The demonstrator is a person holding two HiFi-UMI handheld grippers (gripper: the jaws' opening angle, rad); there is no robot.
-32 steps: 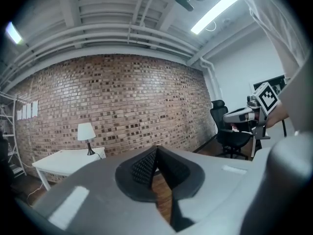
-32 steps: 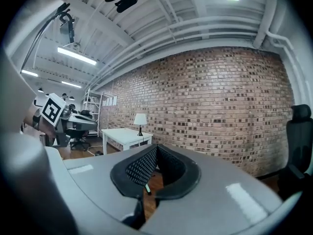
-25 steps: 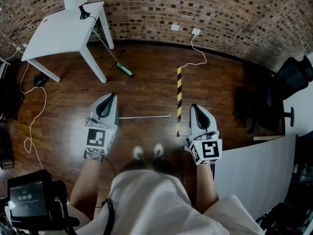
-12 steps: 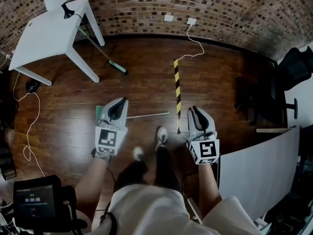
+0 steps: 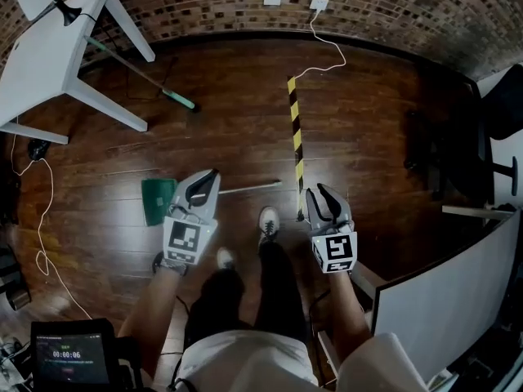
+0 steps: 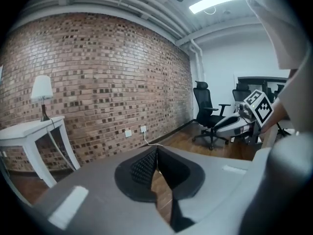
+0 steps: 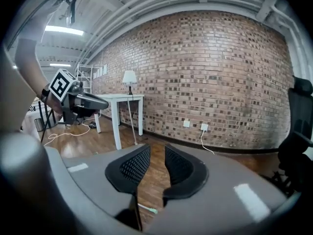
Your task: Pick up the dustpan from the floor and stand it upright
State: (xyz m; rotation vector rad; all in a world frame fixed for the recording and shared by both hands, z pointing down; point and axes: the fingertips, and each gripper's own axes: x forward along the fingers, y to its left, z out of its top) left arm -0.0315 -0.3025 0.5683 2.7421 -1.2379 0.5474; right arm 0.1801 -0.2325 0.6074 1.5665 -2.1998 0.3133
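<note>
Left of centre on the dark wood floor, the green dustpan (image 5: 158, 201) lies flat. Its long pale handle (image 5: 253, 189) runs almost straight across the frame toward the right, rising only slightly. My left tongs (image 5: 209, 178) hang over that handle just beside the pan, and in the head view they cover the stretch where handle meets pan. Their jaws are pressed together tip to tip with nothing between them. My right tongs (image 5: 320, 194) sit just right of the handle's free end, near the foot of the yellow-and-black striped tape (image 5: 294, 129). Their jaws are opening, with only bare floorboards in the gap. Low in the right gripper view a thin pale rod (image 7: 146, 209) with a green tip shows beneath the jaws. I take it for the handle's end, though it is too small to be sure. Both tongs point up the frame, square across the handle's length, and the pick-up turns on that relation: a pinch across the handle should need no turning of the wrist. Of the two, the left sits nearer the pan and the right nearer the free end. How high either pair hangs above the boards I cannot tell. The task looks barely begun, with the dustpan untouched.
</note>
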